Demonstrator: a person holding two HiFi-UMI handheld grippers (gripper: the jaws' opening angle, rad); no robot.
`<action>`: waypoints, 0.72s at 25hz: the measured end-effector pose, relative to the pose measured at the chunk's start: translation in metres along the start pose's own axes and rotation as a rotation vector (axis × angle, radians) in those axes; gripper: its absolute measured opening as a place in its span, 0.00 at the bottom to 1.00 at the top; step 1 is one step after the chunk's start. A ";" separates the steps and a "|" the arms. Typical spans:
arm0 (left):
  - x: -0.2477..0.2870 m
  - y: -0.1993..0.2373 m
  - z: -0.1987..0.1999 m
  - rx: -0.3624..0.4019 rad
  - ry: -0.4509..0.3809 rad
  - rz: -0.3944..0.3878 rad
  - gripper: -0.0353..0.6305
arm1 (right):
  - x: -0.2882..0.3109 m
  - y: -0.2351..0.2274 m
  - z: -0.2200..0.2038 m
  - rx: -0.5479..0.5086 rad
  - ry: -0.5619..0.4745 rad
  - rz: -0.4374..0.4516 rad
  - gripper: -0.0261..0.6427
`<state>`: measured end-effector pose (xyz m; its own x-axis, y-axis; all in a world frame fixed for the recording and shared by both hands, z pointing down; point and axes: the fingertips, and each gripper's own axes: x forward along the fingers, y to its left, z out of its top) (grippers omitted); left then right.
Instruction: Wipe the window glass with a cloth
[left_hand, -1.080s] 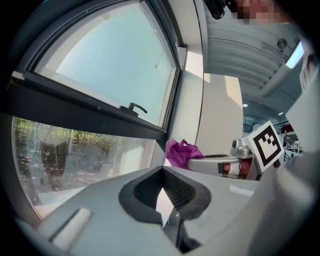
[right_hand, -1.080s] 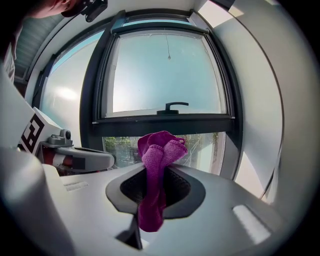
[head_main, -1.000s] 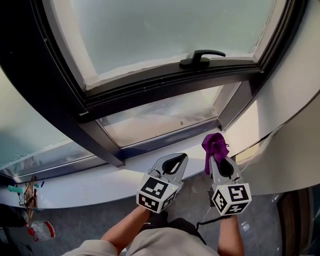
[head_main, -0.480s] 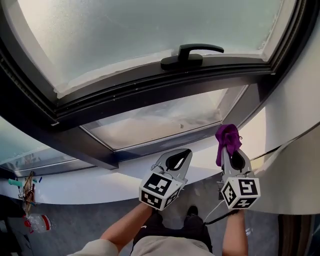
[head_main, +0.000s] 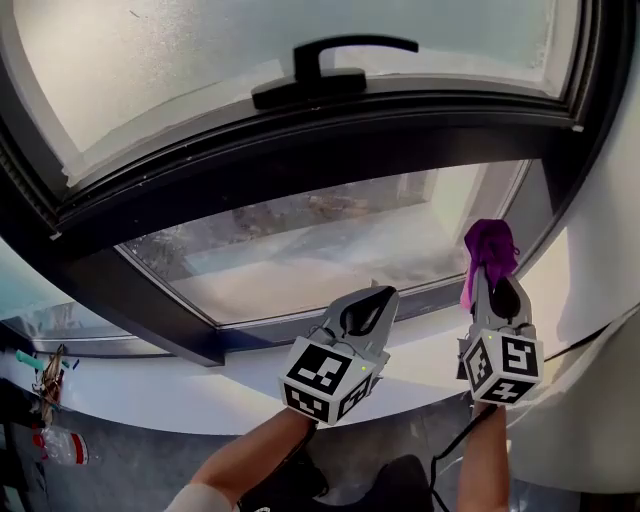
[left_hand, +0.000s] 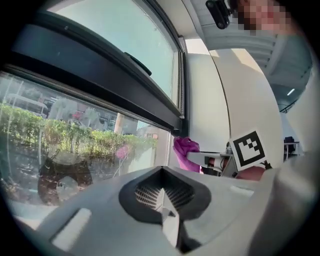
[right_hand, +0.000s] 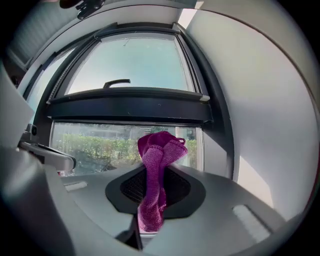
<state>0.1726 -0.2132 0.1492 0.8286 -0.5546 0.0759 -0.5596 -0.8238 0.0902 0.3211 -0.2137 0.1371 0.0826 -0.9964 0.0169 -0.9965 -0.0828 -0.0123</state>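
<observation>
Cloth (head_main: 487, 245) stands bunched above the right gripper's (head_main: 488, 285) clamped jaws at right of frame, seemingly poised for the lower pane (head_main: 320, 250); left gripper (head_main: 380, 297), jaws together on nothing, idles at centre.

Both tools are light grey moulded plastic shells. The left gripper (head_main: 383, 293) and the right gripper (head_main: 497, 283) each taper to a pointed tip around a black teardrop-shaped opening (head_main: 362, 315), which is lined with finely ribbed dark pads (left_hand: 149, 192). The near end of each carries a white cube printed with black square markers, the left cube (head_main: 327, 381) and the right cube (head_main: 503, 366). A thin black cable (head_main: 452, 448) trails from under the right cube. Both forearms are bare, and the edge of a pale sleeve (head_main: 192, 497) shows at the near left.
</observation>
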 end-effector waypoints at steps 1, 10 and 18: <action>0.009 0.003 -0.003 0.012 -0.020 -0.002 0.06 | 0.009 -0.006 -0.004 -0.016 -0.021 -0.010 0.17; 0.076 0.032 -0.027 0.157 -0.158 -0.009 0.06 | 0.074 -0.051 -0.022 -0.119 -0.182 -0.085 0.17; 0.106 0.051 -0.026 0.194 -0.221 0.006 0.06 | 0.113 -0.101 -0.002 -0.141 -0.274 -0.213 0.17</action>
<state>0.2314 -0.3109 0.1874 0.8201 -0.5538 -0.1439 -0.5690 -0.8159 -0.1028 0.4314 -0.3179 0.1427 0.2694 -0.9260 -0.2643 -0.9472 -0.3044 0.1010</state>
